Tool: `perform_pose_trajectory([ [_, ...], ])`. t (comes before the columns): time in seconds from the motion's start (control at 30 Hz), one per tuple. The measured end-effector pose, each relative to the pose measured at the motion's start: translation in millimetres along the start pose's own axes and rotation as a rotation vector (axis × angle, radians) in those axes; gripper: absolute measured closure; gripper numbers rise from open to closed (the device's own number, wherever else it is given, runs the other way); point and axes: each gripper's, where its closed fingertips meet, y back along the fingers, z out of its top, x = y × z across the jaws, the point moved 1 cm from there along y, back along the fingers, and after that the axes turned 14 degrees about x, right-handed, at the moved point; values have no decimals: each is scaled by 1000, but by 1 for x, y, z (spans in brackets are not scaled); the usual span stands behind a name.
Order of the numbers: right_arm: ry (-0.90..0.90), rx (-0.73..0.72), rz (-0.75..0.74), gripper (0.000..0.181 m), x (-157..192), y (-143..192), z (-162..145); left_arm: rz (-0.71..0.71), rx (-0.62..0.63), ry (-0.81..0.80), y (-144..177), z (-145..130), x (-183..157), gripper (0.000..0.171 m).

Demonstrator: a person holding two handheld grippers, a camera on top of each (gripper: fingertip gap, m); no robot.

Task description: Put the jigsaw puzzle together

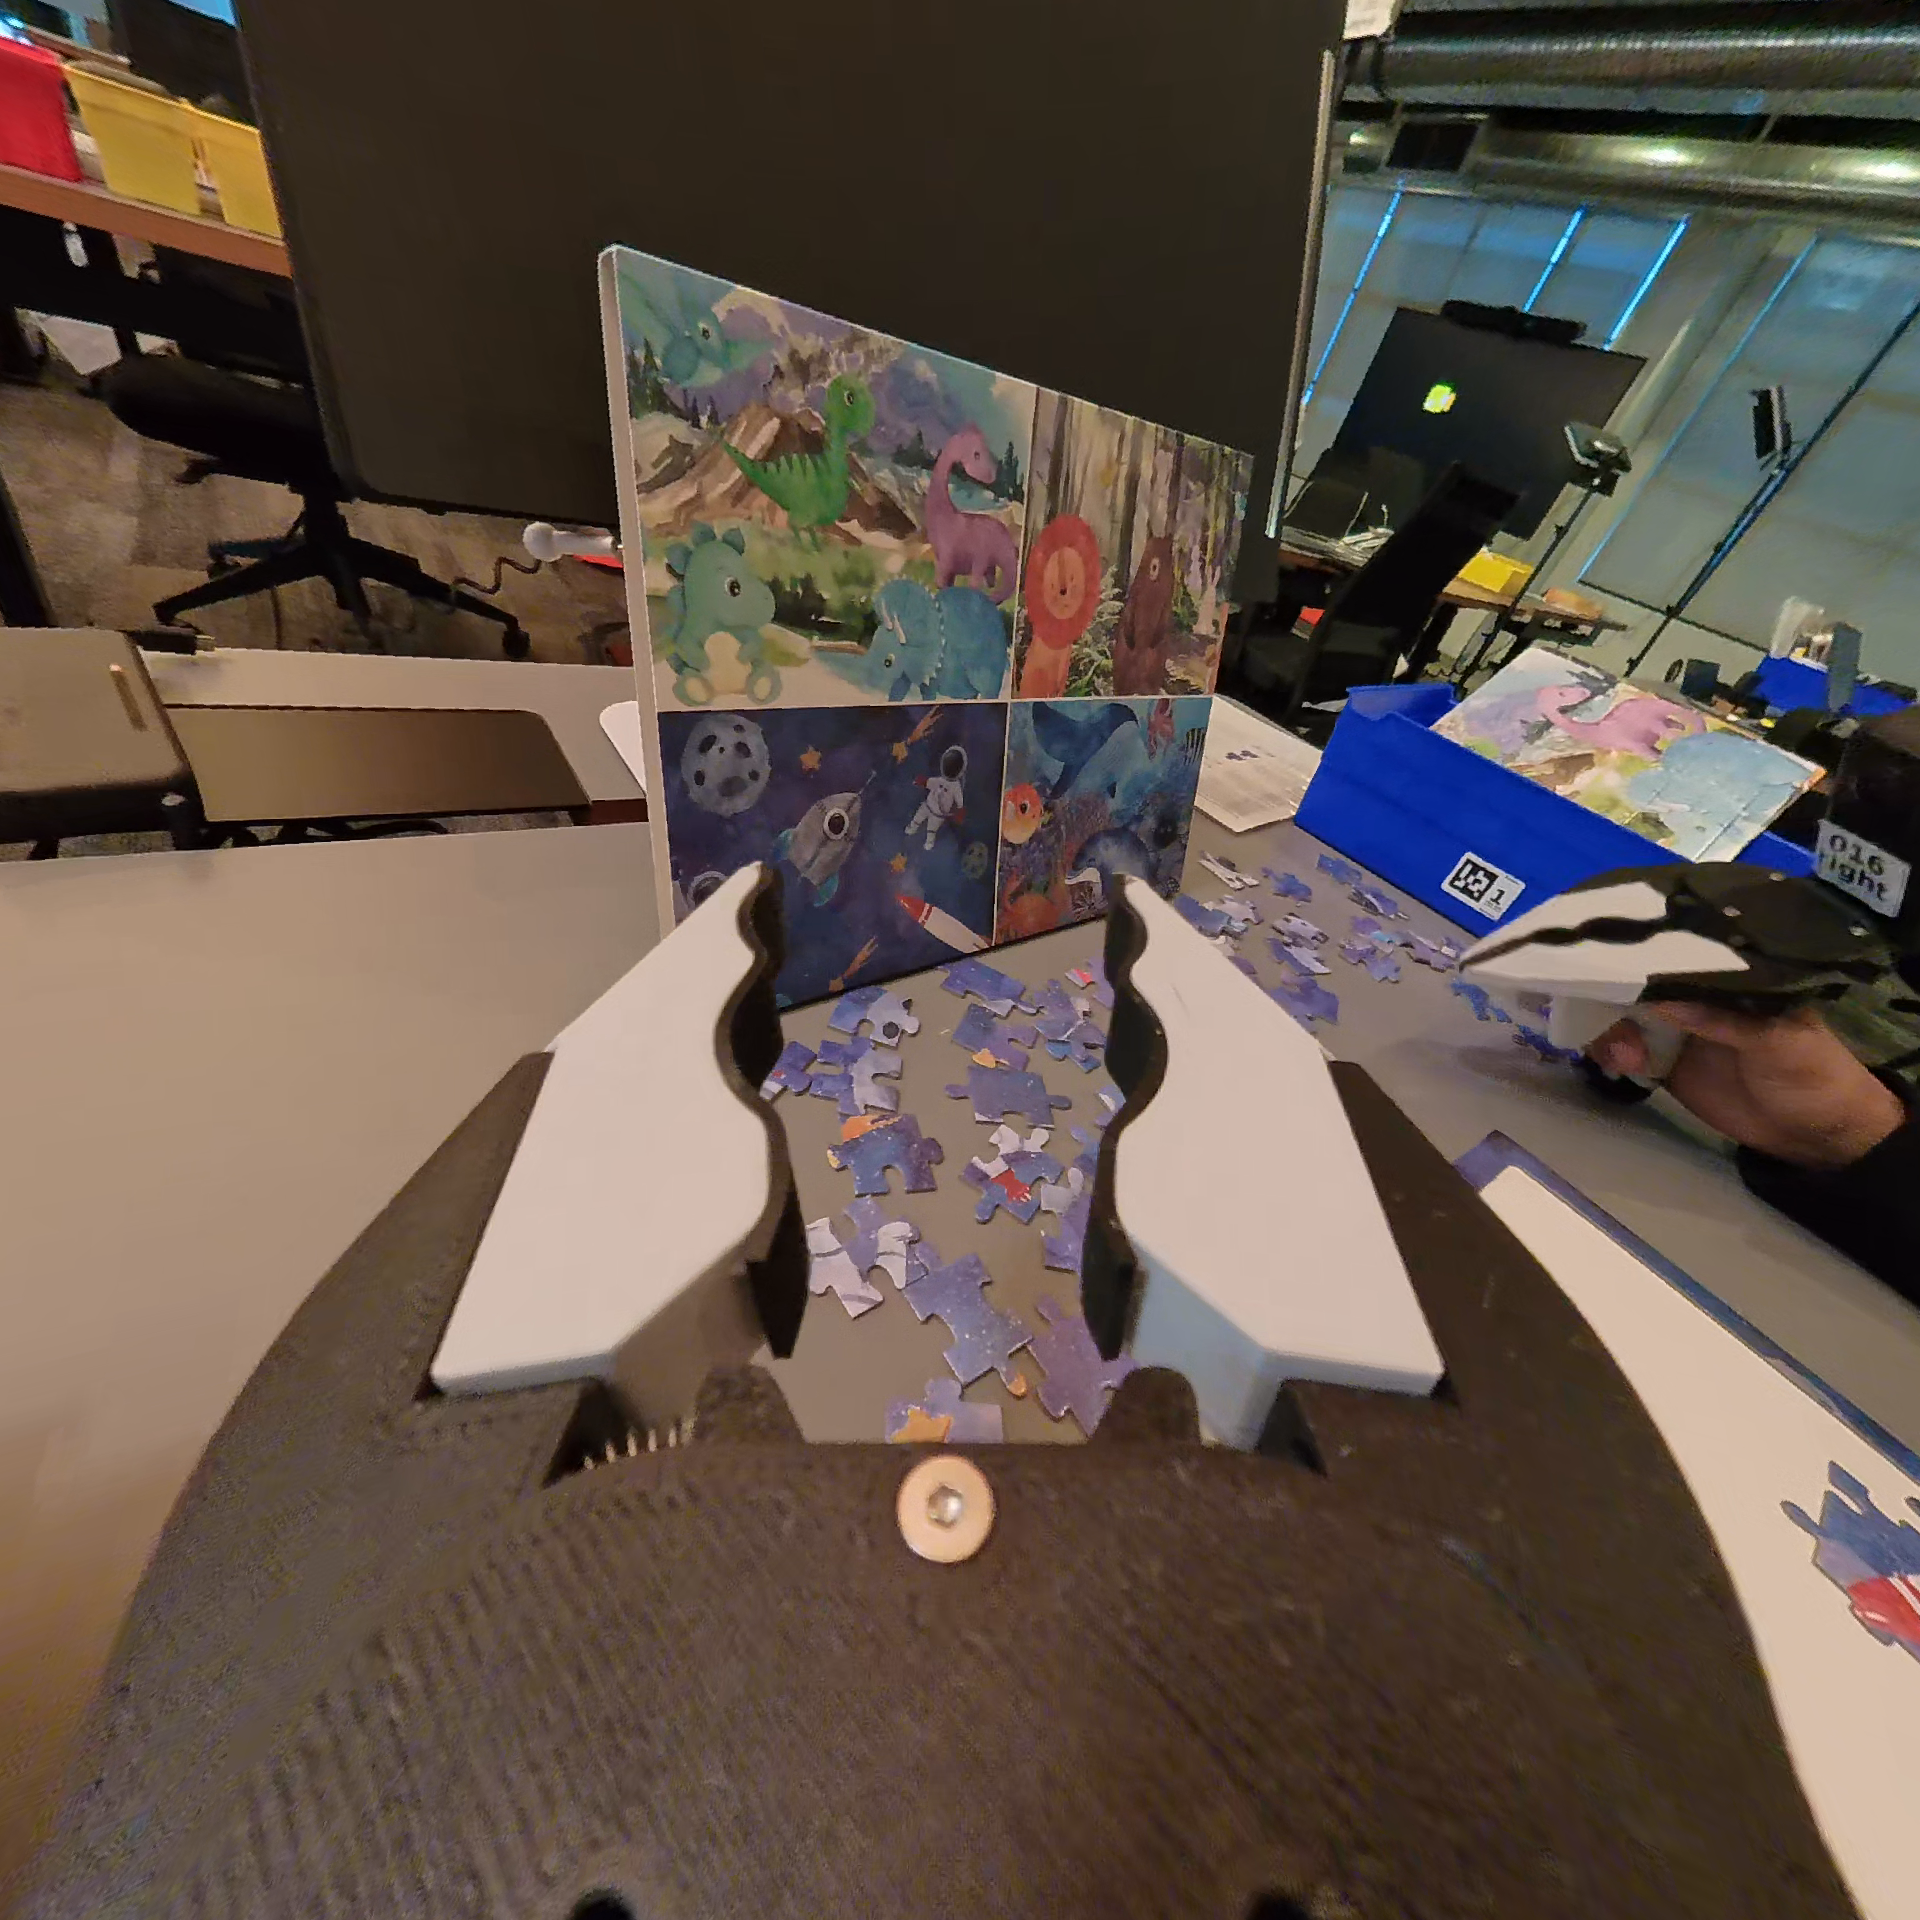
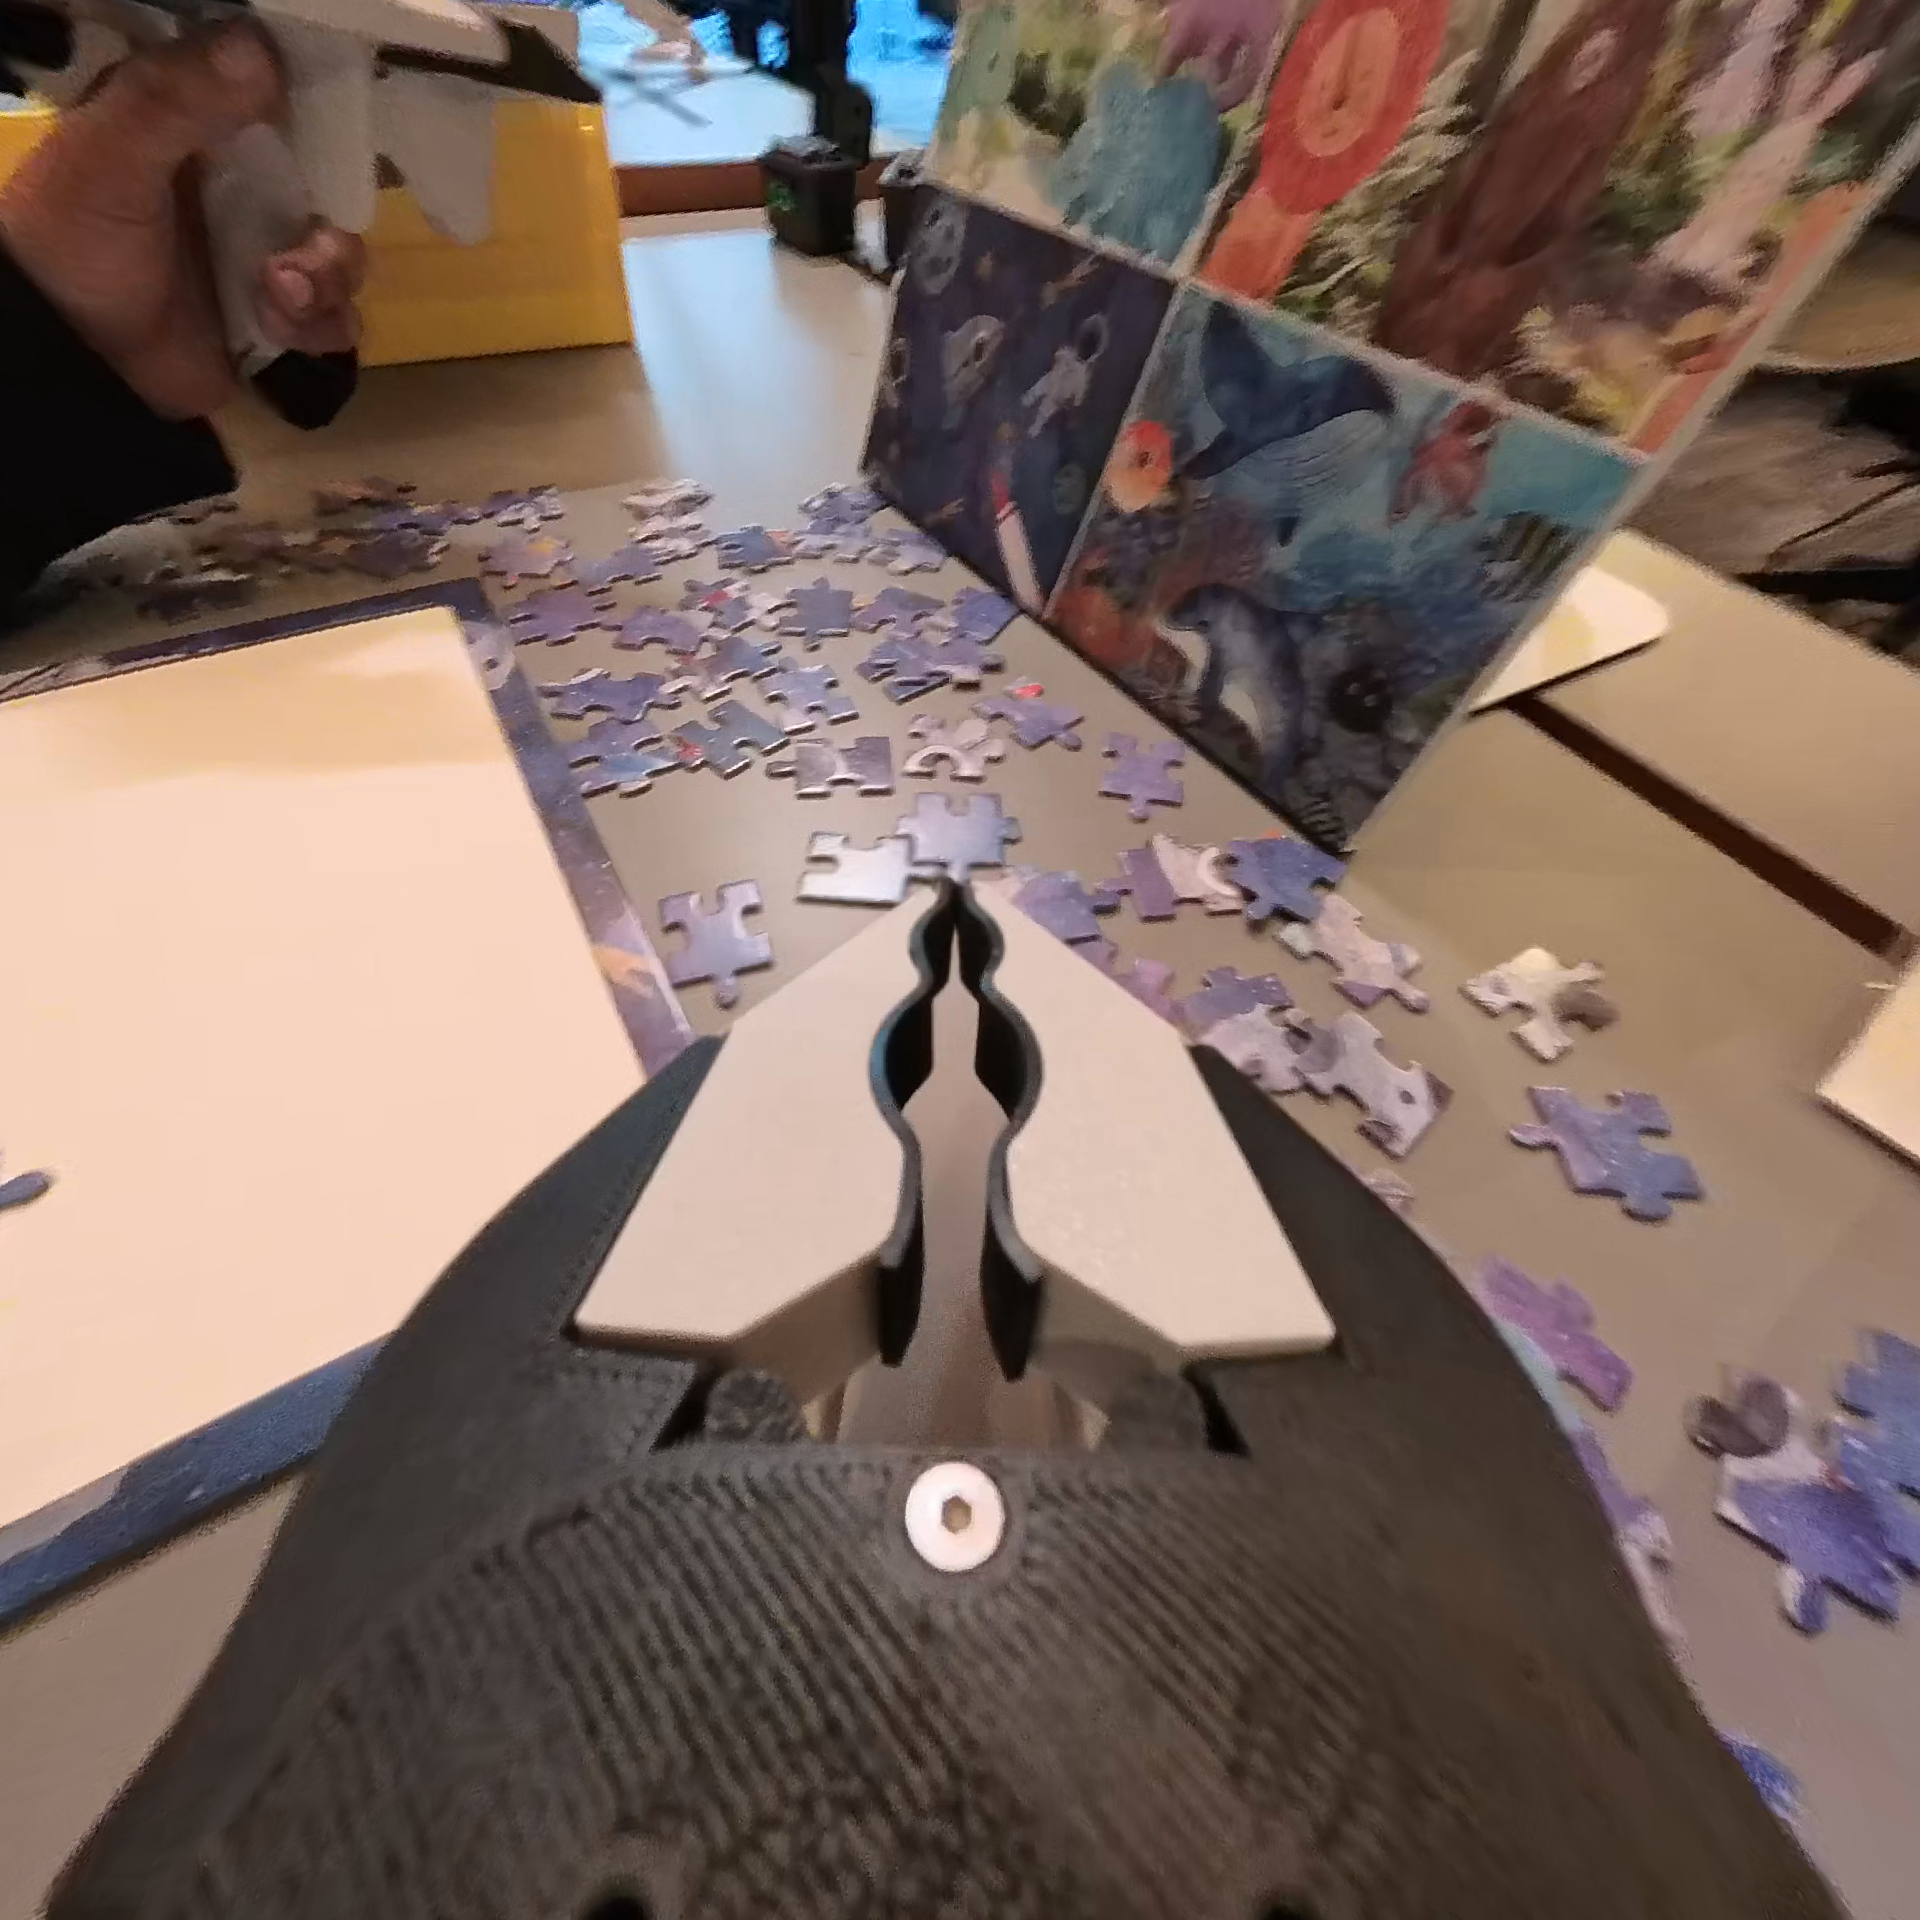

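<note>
Several loose blue-purple puzzle pieces [image 1: 935,1143] lie scattered on the grey table [image 1: 260,1039] in front of an upright picture board [image 1: 914,582]. My left gripper [image 1: 945,888] hovers above them, wide open with nothing between its fingers. My right gripper [image 2: 954,899] is shut, its tips just short of a dark blue piece [image 2: 958,831] lying among the pieces [image 2: 779,665]. I cannot tell if they touch. The right gripper also shows in the left wrist view [image 1: 1475,961], shut with no piece visible at its tip. The white puzzle tray with a blue border [image 2: 260,883] lies to the left, and a joined piece [image 1: 1870,1579] sits in it.
A blue bin [image 1: 1455,810] holding a finished dinosaur puzzle [image 1: 1621,748] stands at the right. A yellow bin [image 2: 499,249] sits behind a hand [image 2: 135,208]. The picture board [image 2: 1299,416] blocks the far side. A paper sheet [image 1: 1247,779] lies behind it. About 30 cm separates my left fingertips from my right. My right gripper is the nearer one to the dark blue piece [image 2: 958,831]: about 10 cm, against 25 cm.
</note>
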Motion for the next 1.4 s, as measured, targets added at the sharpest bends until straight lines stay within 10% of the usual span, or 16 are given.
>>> perform_pose_trajectory([
  [0.33,-37,-230,-277,181,-43,66,31,-21,61,-84,-9,-8,-16,171],
  [1.4,-52,-309,-339,181,-45,80,40,169,494,-445,-56,-77,-27,171],
])
